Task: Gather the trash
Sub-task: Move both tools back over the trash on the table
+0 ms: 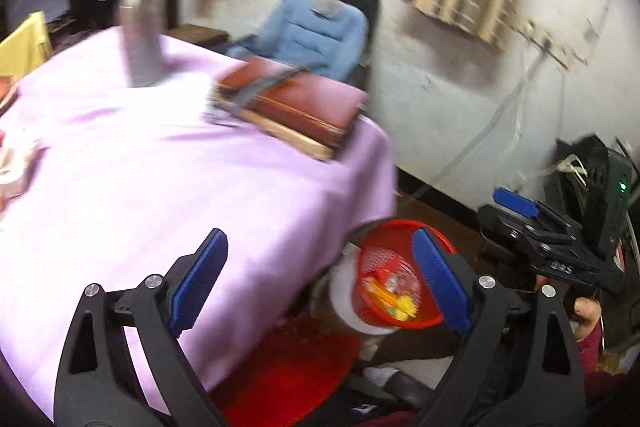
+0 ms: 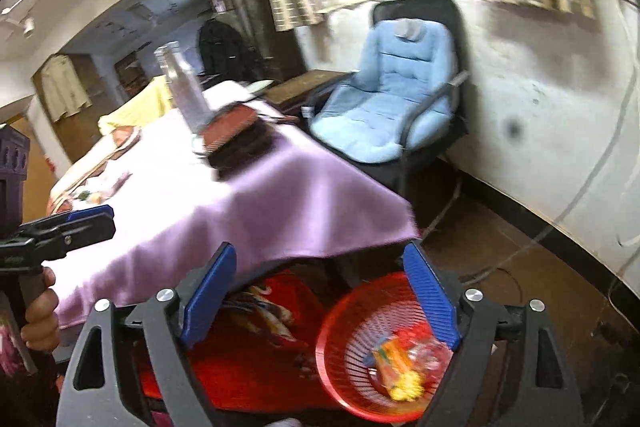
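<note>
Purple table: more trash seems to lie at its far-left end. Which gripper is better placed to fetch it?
Probably the left gripper: open, empty and over the tablecloth, nearer the blurred scraps. The right gripper, also open, hangs beside the red basket.

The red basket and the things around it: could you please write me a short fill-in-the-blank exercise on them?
1. The red mesh basket stands on the ____, beside the table.
2. The tablecloth is ____ in colour.
3. The metal bottle stands next to a stack of ____.
4. Both the left gripper and the right gripper are ____ and hold nothing.

Missing words: floor; purple; books; open
</note>
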Motion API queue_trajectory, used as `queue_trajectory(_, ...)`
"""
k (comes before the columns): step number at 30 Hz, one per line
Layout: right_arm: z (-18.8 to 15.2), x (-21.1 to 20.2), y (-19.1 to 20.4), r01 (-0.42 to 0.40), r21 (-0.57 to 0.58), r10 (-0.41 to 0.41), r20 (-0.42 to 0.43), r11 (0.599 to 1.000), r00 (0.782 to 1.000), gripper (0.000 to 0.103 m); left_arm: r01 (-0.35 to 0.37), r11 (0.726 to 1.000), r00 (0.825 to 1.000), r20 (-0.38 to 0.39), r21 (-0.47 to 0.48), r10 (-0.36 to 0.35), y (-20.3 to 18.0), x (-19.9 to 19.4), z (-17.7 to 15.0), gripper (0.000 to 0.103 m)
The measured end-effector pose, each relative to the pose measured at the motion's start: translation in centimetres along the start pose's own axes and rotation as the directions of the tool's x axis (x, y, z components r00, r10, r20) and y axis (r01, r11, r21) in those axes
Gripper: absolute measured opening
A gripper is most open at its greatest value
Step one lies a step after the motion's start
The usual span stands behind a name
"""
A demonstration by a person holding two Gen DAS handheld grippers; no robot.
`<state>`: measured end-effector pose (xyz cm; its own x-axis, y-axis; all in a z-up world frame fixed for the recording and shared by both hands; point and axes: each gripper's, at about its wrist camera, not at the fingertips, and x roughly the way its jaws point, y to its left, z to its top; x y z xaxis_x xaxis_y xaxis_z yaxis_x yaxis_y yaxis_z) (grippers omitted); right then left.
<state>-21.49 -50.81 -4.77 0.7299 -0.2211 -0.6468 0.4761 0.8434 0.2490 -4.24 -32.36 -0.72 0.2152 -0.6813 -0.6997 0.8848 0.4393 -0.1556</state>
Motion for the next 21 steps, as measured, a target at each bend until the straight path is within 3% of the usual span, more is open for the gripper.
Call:
queue_trajectory(4, 1.5, 0.8, 4.6, -0.084, -0.061, 0.084, -0.004, 0.995, 0.996, 0.089, -0.079, 0.995, 0.995, 0.051, -0.054, 0.082, 4.2, -3.2, -0.4, 0.092)
queue_trajectory(9, 2.8, 2.6, 11.7, -0.176, -0.155, 0.175, -0.023, 0.972, 0.984, 0.094, -0.185, 0.97, 0.976, 0.087, -0.156, 0.201, 11.0, -6.9, -1.6, 0.094)
queue_trajectory(21, 4.4, 9.5, 25.4, -0.321, -0.31, 0.287, -0.151, 0.895, 0.946, 0.096, -0.375, 0.851, 0.908, 0.041, -0.367, 0.418, 25.9, -12.2, -4.0, 0.094)
